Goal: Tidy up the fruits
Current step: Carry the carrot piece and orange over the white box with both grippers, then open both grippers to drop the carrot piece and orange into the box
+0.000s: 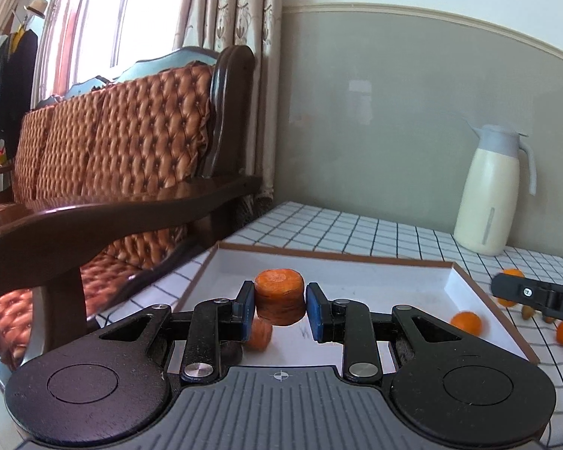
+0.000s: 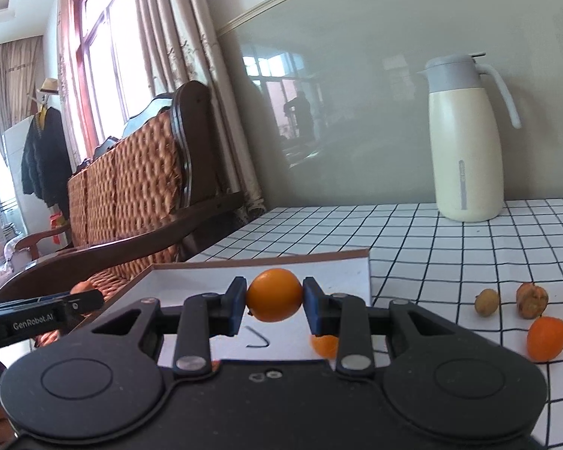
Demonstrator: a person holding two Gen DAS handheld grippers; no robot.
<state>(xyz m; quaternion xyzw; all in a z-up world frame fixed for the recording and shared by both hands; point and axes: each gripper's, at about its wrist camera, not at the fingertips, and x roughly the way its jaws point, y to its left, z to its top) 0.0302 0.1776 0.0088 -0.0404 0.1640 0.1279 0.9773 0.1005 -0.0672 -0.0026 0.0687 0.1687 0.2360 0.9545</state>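
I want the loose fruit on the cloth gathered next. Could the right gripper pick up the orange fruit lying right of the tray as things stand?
Probably not yet: the right gripper is shut on a round orange fruit, so its jaws are full. The path to the loose orange fruit looks clear.

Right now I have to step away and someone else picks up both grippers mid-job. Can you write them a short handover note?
Left gripper: shut on the carrot chunk, held above the white tray.
Right gripper: shut on a small orange, at the tray's near edge.
Done: one carrot piece and one orange fruit already lie in the tray.
Left: release both held items into the tray, then collect the loose orange fruit and the two brown husked fruits from the checked tablecloth.
The cream jug stands clear at the back.
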